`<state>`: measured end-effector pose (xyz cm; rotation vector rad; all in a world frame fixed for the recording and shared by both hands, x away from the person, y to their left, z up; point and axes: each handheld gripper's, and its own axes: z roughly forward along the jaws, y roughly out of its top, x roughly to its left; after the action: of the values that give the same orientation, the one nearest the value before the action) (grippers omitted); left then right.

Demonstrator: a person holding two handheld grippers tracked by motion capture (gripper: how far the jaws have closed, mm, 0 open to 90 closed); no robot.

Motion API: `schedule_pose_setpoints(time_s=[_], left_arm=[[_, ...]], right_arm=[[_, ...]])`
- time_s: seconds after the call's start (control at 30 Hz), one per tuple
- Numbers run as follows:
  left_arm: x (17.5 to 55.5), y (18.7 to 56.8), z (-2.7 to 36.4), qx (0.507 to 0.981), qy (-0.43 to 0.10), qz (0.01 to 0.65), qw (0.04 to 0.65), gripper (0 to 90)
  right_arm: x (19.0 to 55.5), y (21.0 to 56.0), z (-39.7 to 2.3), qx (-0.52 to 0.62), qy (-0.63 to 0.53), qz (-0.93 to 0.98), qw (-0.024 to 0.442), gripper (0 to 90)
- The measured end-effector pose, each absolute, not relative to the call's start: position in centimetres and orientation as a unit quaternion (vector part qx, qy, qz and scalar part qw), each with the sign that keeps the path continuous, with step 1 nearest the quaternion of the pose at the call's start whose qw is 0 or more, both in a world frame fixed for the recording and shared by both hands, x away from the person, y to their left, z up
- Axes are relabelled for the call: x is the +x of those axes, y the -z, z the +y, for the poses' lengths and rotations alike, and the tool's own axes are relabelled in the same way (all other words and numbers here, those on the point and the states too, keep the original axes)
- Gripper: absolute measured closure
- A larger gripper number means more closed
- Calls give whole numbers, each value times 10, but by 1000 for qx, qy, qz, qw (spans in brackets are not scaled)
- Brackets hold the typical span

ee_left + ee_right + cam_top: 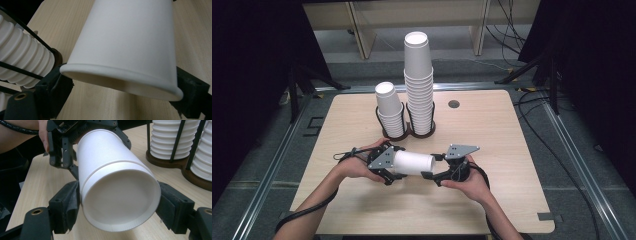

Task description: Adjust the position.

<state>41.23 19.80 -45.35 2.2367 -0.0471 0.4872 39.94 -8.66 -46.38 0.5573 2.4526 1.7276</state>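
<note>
A white paper cup lies on its side above the wooden table, held between both grippers. My left gripper is shut on its rim end; in the left gripper view the rim sits between the black jaws. My right gripper is shut on the base end, whose recessed bottom faces the right gripper view. A raised ring runs round the cup there, like the rim of a second, nested cup. The left gripper shows behind it.
A black wire holder at the table's middle back carries a short cup stack and a tall cup stack. A round cable hole lies to their right. Cables trail from both grippers. Dark curtains flank the table.
</note>
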Motion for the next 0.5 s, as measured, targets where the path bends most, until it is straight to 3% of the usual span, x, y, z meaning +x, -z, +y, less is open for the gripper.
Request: schedule_pose_setpoints(time_s=[0.5], left_arm=[[411, 449, 201, 889, -195, -27, 413, 179]], right_arm=[[399, 462, -87, 190, -567, 801, 37, 245]])
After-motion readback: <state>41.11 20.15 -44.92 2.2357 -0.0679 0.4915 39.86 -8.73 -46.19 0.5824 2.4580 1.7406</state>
